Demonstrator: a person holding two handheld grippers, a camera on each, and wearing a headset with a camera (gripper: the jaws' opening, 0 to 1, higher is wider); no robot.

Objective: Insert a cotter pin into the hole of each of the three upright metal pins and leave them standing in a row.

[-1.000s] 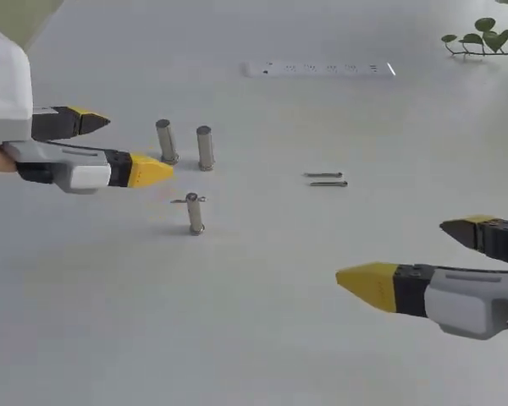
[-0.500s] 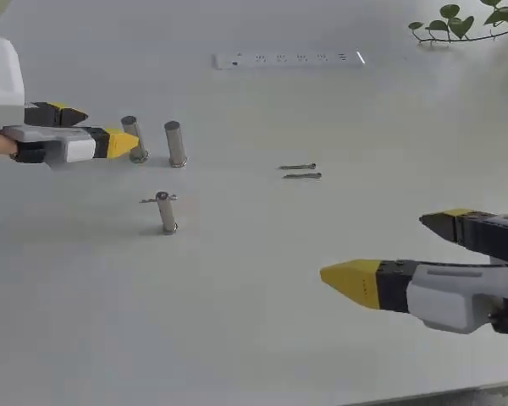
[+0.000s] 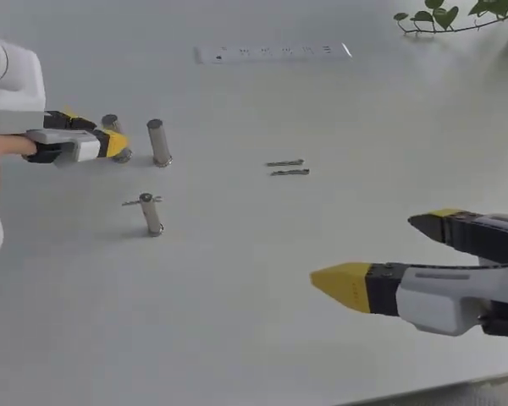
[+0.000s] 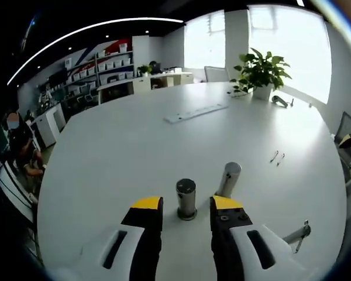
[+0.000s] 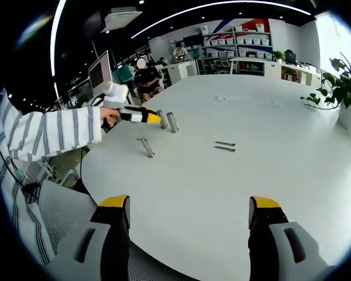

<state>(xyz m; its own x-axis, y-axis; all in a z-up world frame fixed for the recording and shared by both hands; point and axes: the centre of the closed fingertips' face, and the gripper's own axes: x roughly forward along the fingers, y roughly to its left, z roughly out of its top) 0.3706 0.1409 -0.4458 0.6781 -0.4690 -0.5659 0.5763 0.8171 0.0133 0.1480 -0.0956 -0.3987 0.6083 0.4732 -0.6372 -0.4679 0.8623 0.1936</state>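
Three upright metal pins stand on the white table. The far-left pin (image 3: 111, 125) (image 4: 186, 198) sits between the jaws of my left gripper (image 3: 108, 135) (image 4: 186, 206), which is open and not touching it. A second bare pin (image 3: 158, 142) (image 4: 229, 177) stands just to its right. Nearer me, a third pin (image 3: 150, 213) (image 4: 295, 235) has a cotter pin through its hole. Two loose cotter pins (image 3: 287, 167) (image 5: 225, 146) lie side by side mid-table. My right gripper (image 3: 361, 250) (image 5: 189, 206) hovers open at the near right, holding nothing.
A white power strip (image 3: 271, 52) (image 4: 196, 112) lies across the far side of the table. A potted plant (image 4: 257, 70) stands at the far right corner, its leaves (image 3: 436, 17) reaching over the table. The table edge (image 3: 457, 391) runs close under my right gripper.
My left gripper has slid toward the far-left pin, and its jaws now sit on either side of it. The right gripper has barely moved. The head camera shifted.
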